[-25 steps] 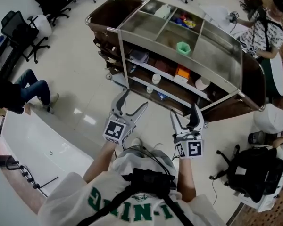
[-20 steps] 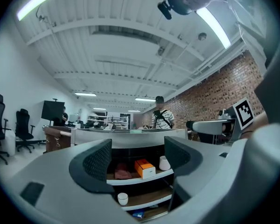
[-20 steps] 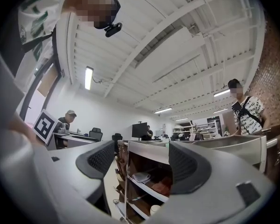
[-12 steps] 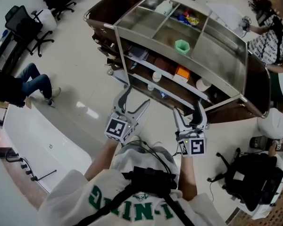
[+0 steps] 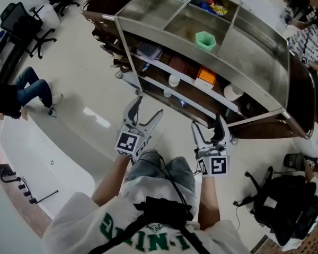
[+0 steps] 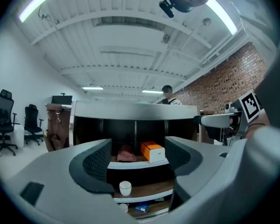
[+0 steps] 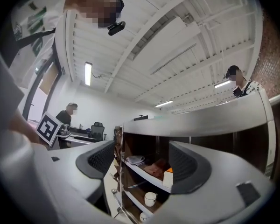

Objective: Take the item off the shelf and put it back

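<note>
A wood and steel shelf cart stands in front of me. Its middle shelf holds an orange box, a reddish cloth and a white cup. My left gripper is held level short of the cart, its jaws spread and empty. To its right, my right gripper also points at the shelves, open with nothing between its jaws. In the right gripper view the white cup sits on a lower shelf.
A green hexagonal cup and small packets lie in the cart's top compartments. A black backpack sits on the floor at right, office chairs at left. A seated person is at left, another person at far right.
Both grippers have sunk and my body has dropped lower; my knees now show under them. The cart sits higher and nearer in the head view. Both jaws stay spread.
</note>
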Demonstrator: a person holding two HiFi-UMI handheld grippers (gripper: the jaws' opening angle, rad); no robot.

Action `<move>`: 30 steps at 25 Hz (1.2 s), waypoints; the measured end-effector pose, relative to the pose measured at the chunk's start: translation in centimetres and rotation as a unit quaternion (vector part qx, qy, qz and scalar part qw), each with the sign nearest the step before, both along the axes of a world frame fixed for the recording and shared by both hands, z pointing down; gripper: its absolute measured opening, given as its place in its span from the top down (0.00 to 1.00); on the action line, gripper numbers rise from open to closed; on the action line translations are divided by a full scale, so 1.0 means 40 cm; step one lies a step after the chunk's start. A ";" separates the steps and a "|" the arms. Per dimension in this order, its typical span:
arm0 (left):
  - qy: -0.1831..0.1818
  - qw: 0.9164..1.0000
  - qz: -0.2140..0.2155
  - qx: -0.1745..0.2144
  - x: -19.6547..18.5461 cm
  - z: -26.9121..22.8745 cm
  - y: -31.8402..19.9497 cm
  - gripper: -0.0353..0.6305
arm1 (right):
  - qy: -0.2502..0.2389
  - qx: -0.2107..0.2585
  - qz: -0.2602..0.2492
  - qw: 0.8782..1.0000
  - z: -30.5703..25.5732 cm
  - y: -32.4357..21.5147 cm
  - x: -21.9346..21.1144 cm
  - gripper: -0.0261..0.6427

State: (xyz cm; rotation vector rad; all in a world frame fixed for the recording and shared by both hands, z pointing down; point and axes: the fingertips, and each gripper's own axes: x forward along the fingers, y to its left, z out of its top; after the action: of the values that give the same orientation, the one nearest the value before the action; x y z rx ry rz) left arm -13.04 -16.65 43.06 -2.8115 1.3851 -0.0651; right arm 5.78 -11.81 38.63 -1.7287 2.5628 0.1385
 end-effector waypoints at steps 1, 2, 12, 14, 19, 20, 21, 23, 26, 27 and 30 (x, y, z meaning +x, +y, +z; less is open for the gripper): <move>-0.001 1.000 -0.002 -0.004 0.001 0.035 -0.012 0.42 | -0.002 -0.009 -0.003 1.000 0.037 -0.010 -0.002 0.40; -0.003 1.000 -0.004 -0.007 0.001 0.069 -0.025 0.42 | -0.005 -0.019 -0.006 1.000 0.075 -0.020 -0.006 0.40; -0.007 1.000 0.000 -0.025 0.032 0.434 -0.140 0.42 | 0.003 -0.022 -0.015 1.000 0.430 -0.146 -0.004 0.40; -0.012 1.000 0.004 -0.021 0.041 0.495 -0.152 0.42 | 0.001 -0.024 -0.015 1.000 0.491 -0.164 -0.001 0.40; -0.018 1.000 0.009 -0.017 0.061 0.616 -0.185 0.42 | -0.011 -0.031 -0.009 0.999 0.623 -0.202 0.020 0.40; -0.018 1.000 0.006 -0.018 0.061 0.638 -0.189 0.42 | -0.009 -0.025 -0.008 1.000 0.643 -0.206 0.025 0.40; -0.015 1.000 0.002 -0.020 0.063 0.656 -0.191 0.41 | -0.008 -0.022 -0.008 1.000 0.662 -0.208 0.029 0.40; -0.007 1.000 -0.004 -0.025 0.070 0.687 -0.190 0.38 | -0.004 -0.015 -0.005 1.000 0.703 -0.210 0.042 0.40; 0.008 0.999 -0.014 -0.030 0.075 0.730 -0.202 0.36 | -0.004 -0.007 0.003 1.000 0.756 -0.224 0.069 0.40; 0.010 1.000 -0.015 -0.025 0.076 0.745 -0.211 0.36 | -0.003 -0.005 0.005 1.000 0.771 -0.231 0.077 0.40; 0.011 1.000 -0.011 -0.006 0.087 0.783 -0.234 0.33 | -0.001 0.001 0.011 1.000 0.804 -0.227 0.089 0.40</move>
State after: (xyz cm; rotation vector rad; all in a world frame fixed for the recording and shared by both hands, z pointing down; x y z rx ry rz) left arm -9.54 -26.01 74.40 -2.8160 1.4237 -0.0422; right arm 9.32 -20.89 70.78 -1.7560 2.5427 0.1401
